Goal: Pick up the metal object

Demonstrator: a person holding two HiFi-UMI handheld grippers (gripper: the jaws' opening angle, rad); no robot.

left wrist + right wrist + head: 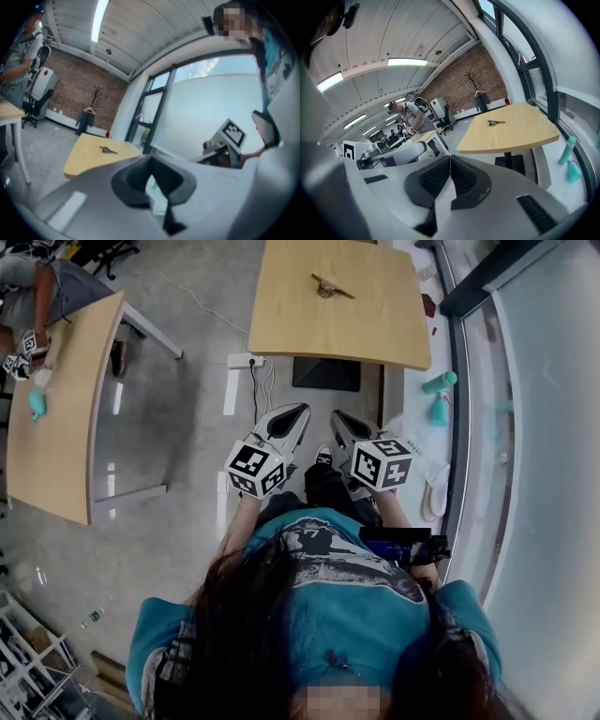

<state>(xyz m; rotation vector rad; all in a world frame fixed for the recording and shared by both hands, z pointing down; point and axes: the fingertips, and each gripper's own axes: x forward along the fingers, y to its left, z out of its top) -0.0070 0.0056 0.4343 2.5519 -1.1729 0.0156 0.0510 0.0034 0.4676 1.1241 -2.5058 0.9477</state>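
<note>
The metal object (330, 286) is a small, thin, dark piece lying on the light wooden table (375, 329) ahead of me, well out of reach of both grippers. It also shows far off as the metal object (108, 150) in the left gripper view and the metal object (496, 123) in the right gripper view. My left gripper (301, 412) and right gripper (337, 416) are held side by side in front of my body, pointing toward that table. Both have their jaws shut with nothing between the black pads (461, 176).
A second wooden table (56, 418) stands at the left with a seated person (28, 296) beside it. Two teal bottles (439, 395) sit by the glass wall on the right. A white power strip (244, 360) and cable lie on the floor near the black table base (326, 373).
</note>
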